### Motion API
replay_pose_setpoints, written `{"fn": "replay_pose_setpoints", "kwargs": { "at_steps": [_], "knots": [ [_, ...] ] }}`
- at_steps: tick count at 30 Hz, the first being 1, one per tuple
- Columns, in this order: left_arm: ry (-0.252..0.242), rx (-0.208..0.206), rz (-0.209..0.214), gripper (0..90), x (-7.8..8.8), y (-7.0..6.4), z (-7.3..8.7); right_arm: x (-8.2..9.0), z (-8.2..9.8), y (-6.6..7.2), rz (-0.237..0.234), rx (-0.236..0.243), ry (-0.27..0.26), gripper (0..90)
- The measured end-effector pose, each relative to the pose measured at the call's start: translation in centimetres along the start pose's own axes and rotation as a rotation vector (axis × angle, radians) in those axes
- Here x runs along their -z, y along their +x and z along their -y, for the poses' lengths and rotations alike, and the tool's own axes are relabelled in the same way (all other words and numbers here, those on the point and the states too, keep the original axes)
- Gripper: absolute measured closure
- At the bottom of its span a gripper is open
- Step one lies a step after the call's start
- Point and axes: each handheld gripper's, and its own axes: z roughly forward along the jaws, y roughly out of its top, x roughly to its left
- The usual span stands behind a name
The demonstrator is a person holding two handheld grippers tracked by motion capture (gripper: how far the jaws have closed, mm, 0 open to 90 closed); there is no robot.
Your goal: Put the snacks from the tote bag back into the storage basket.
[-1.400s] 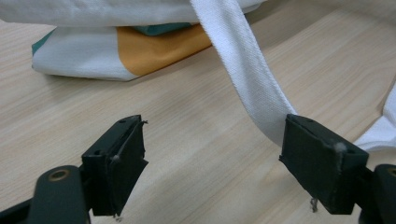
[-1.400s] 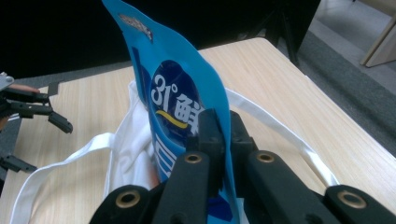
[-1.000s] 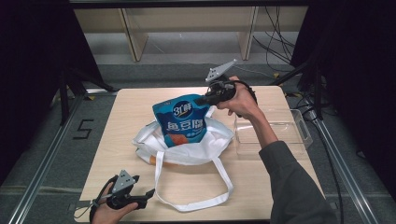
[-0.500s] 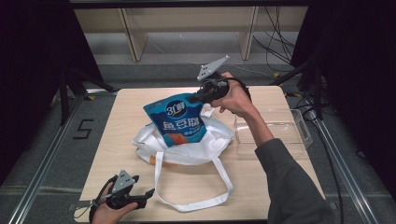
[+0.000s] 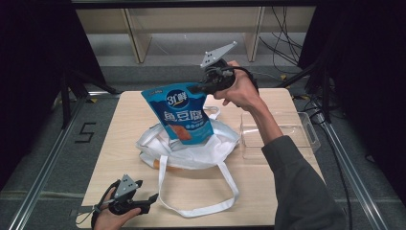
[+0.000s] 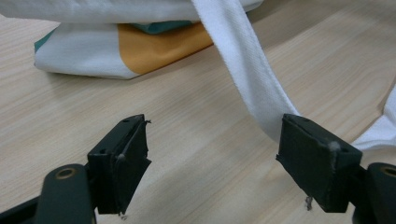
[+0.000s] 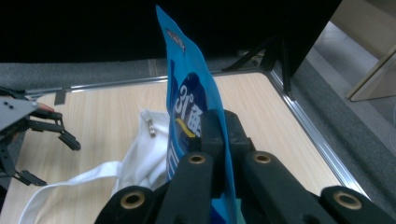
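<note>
The right tongs (image 5: 195,88) pinch the top edge of a glossy blue pouch (image 5: 182,112), which hangs above the limp white cloth bag (image 5: 191,151). The left tongs (image 5: 148,203) gape over the pale woodgrain worktop (image 5: 115,139).

The blue pouch's (image 5: 182,115) bottom is hidden inside the white bag (image 5: 191,151). The small words on the pouch are too blurry to read. At 3 o'clock, an arm covers part of the clear box (image 5: 297,129).
</note>
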Motion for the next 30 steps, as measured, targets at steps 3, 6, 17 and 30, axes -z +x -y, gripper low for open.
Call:
{"fn": "replay_pose_setpoints", "kwargs": {
  "at_steps": [3, 6, 17, 30],
  "knots": [
    [0.003, 0.011, 0.001, 23.5, 0.0, 0.0, 0.0, 0.6, -0.6, -0.1, 0.016, 0.007, -0.012, 90.0],
    [-0.003, 0.014, 0.007, 23.6, 0.0, 0.0, 0.0, 1.8, -1.5, 0.0, 0.035, 0.003, -0.010, 90.0],
    [0.004, 0.012, 0.003, 23.6, 0.0, 0.0, 0.0, 5.0, -2.4, -0.4, 0.099, -0.021, -0.020, 90.0],
    [0.011, 0.012, 0.001, 22.8, 0.2, 0.1, 0.0, 9.3, -1.0, -1.8, 0.183, -0.063, -0.025, 90.0]
  ]
}}
